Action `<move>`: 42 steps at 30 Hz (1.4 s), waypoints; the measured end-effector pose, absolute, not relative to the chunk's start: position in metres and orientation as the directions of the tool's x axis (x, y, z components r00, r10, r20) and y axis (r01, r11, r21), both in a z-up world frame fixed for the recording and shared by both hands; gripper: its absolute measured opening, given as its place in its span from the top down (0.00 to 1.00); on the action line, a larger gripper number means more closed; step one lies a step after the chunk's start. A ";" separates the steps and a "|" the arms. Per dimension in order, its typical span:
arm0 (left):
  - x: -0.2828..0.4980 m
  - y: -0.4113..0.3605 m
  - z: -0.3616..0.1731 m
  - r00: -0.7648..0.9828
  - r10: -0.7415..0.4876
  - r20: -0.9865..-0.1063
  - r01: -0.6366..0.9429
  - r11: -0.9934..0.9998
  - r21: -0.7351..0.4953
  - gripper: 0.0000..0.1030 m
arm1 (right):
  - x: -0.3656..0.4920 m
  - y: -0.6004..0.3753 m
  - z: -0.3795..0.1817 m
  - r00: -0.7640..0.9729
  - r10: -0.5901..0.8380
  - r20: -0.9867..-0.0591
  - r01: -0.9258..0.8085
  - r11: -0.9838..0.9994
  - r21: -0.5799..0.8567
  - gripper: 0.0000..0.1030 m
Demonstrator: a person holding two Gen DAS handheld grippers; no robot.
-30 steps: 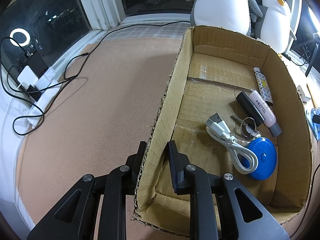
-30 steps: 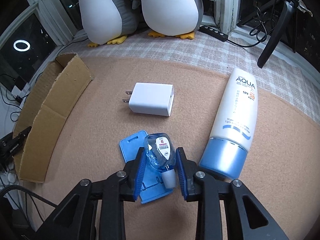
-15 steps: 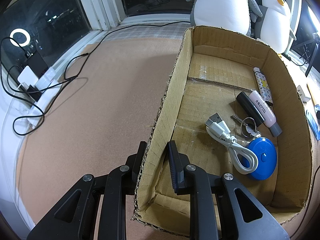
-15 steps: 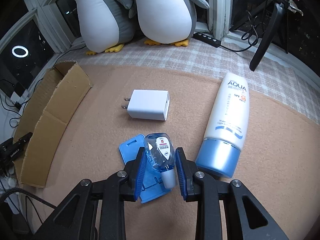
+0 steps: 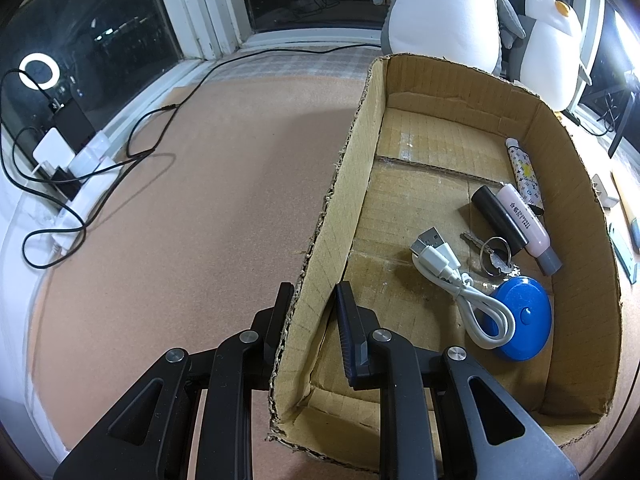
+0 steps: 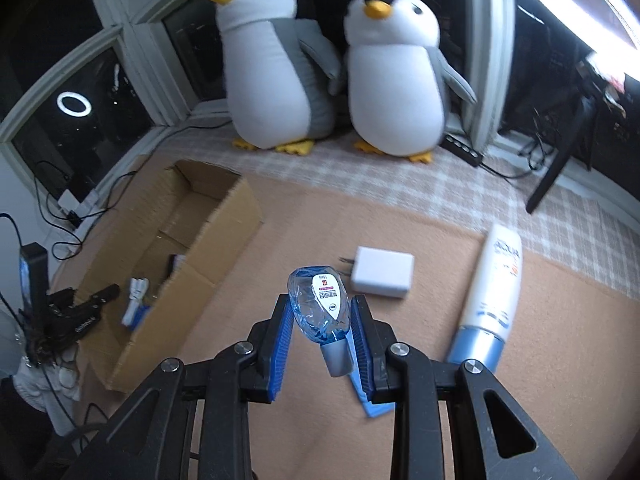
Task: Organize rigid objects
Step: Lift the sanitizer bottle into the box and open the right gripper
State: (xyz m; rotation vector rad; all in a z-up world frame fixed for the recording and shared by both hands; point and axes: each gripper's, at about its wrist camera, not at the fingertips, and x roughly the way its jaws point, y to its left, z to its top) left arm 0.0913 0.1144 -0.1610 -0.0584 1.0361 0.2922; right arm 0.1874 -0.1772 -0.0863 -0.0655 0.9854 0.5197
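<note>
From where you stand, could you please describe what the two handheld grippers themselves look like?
Both are matte black, with angular arms that have triangular cut-outs and round silver pivot bolts. The left gripper has dark pads on its jaws, one edged in blue. The right gripper has bright blue ribbed pads. No cables or sleeves show on either.

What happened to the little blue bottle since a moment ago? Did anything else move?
The right gripper kept its grip on the little blue bottle and lifted it off the mat, away from the blue card it lay on. The left gripper stayed clamped on the cardboard box wall. The white charger and sunscreen tube did not move.
</note>
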 end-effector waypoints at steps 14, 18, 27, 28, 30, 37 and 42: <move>0.090 0.117 -0.163 0.490 0.190 -0.851 -0.266 0.962 0.061 0.81 | 0.175 -0.071 -0.078 0.365 0.489 -0.792 -0.578 0.786 0.218 0.74; 0.090 0.118 -0.163 0.494 0.182 -0.850 -0.265 0.963 0.053 0.81 | 0.172 -0.044 -0.083 0.339 0.499 -0.797 -0.602 0.767 0.224 0.74; 0.090 0.119 -0.164 0.502 0.172 -0.848 -0.262 0.964 0.040 0.81 | 0.174 0.000 -0.098 0.293 0.498 -0.816 -0.625 0.745 0.231 0.74; 0.089 0.119 -0.164 0.502 0.172 -0.847 -0.262 0.964 0.040 0.81 | 0.174 0.002 -0.099 0.287 0.499 -0.818 -0.627 0.743 0.233 0.74; 0.090 0.119 -0.164 0.502 0.172 -0.847 -0.262 0.964 0.041 0.81 | 0.175 0.007 -0.102 0.277 0.498 -0.821 -0.630 0.740 0.236 0.74; 0.090 0.119 -0.164 0.502 0.173 -0.848 -0.264 0.964 0.040 0.81 | 0.180 0.016 -0.108 0.270 0.490 -0.829 -0.626 0.743 0.236 0.74; 0.090 0.118 -0.164 0.501 0.175 -0.847 -0.265 0.963 0.042 0.81 | 0.182 0.017 -0.108 0.276 0.485 -0.830 -0.626 0.746 0.227 0.69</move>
